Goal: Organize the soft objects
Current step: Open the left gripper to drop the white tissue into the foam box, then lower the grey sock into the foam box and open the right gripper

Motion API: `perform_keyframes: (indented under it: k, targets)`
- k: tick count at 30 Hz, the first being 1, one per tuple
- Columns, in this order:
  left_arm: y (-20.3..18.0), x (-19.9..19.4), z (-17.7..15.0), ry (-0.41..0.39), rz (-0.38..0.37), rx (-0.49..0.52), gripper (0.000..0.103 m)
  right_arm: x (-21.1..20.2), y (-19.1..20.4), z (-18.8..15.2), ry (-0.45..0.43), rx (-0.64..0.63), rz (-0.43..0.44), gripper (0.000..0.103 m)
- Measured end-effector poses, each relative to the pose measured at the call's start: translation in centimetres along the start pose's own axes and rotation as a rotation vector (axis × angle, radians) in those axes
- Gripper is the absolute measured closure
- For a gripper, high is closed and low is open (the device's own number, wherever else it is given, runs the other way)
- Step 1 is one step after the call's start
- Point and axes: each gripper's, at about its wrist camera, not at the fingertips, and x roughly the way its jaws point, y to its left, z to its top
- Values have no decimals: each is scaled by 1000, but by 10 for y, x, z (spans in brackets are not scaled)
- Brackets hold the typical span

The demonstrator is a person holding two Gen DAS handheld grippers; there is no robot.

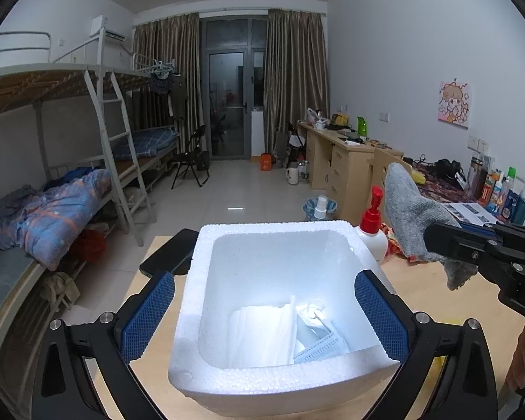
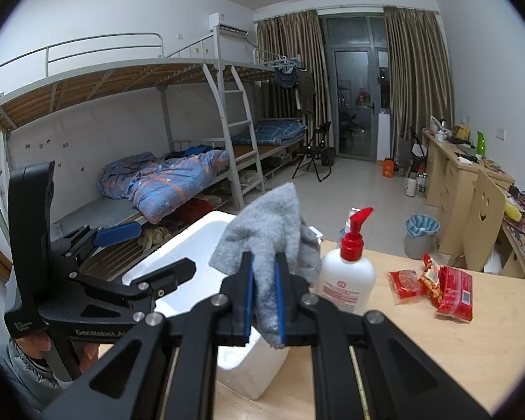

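A white foam box (image 1: 273, 227) stands on the wooden table. White and blue face masks (image 1: 262, 336) lie in its bottom. My left gripper (image 1: 262, 280) is open, its blue pads (image 1: 147, 318) standing wide on either side of the box without pressing it. The right gripper (image 2: 264, 262) is shut on a grey sock (image 2: 266, 224), which sticks up above the pads just right of the box (image 2: 178, 255). In the left wrist view the sock (image 1: 406, 210) and the right gripper (image 1: 455, 241) hang at the box's right, above the table. The left gripper (image 2: 150, 252) shows over the box.
A white pump bottle with a red top (image 2: 346, 280) stands right behind the box. Red snack packets (image 2: 434, 287) lie further right on the table (image 2: 437, 350). A black phone (image 1: 171, 255) lies at the box's far left. A hand (image 2: 35, 346) holds the left gripper.
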Motion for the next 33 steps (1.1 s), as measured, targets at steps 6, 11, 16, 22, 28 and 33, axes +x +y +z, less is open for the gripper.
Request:
perform_keyframes:
  k: [6, 11, 16, 22, 28, 33]
  targets:
    - [-2, -4, -1, -4, 1, 4, 0, 2, 2, 0, 8, -5, 2, 89]
    - [-3, -8, -2, -11, 7, 3, 0, 7, 1, 1, 17, -4, 6, 89]
    - [-1, -13, -5, -10, 14, -7, 0, 13, 4, 1, 29, -9, 12, 89]
    - [13, -22, -11, -9, 43, -35, 0, 22, 14, 5, 39, -28, 36, 89]
    - [27, -31, -17, -13, 84, -48, 0, 45, 25, 8, 71, -46, 56, 89]
    - [40, -34, -21, -10, 109, -74, 0, 58, 33, 9, 87, -61, 75, 89]
